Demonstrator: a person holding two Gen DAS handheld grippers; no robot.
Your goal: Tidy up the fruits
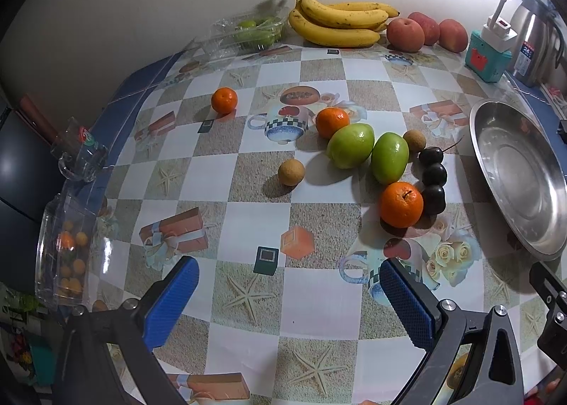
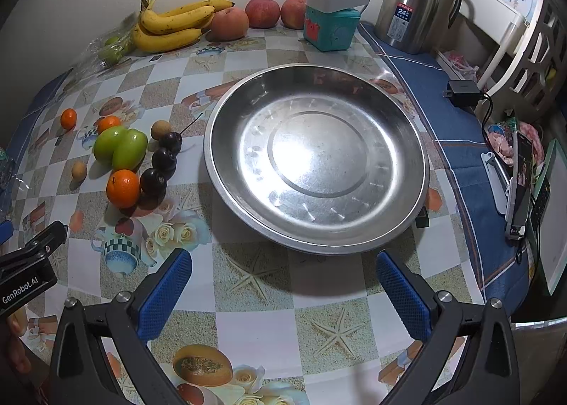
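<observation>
3 small oranges lie loose on the patterned tablecloth [image 1: 248, 213], and the nearest orange [image 1: 401, 204] sits just ahead of the left gripper [image 1: 288, 302], touching the bottom one of 3 dark plums [image 1: 433, 174] stacked in a line. Beside them lie 2 green fruits [image 1: 368, 151], touching each other, with 2 small brown round fruits [image 1: 291, 172] near the group. The steel plate [image 2: 226, 171] stands bare to the right of the cluster, directly ahead of the right gripper [image 2: 285, 293].

Both grippers hover above the cloth with jaws spread wide and nothing between them, so no fruit is collected yet; the task looks to be at its start.

A sensible first pick is that nearest orange, since it is on the outer edge of the cluster. The left gripper should come in from the near side with its jaws straddling the orange across its widest part, and lower until the blue pads [image 1: 170, 302] are level with its middle (too high and a round skin slips out). The risk is the plum leaning against it, which may roll when the orange lifts, so a straight upward lift is better than a drag. Bananas [image 1: 336, 20] and apples [image 1: 423, 31] lie along the wall, well apart.
</observation>
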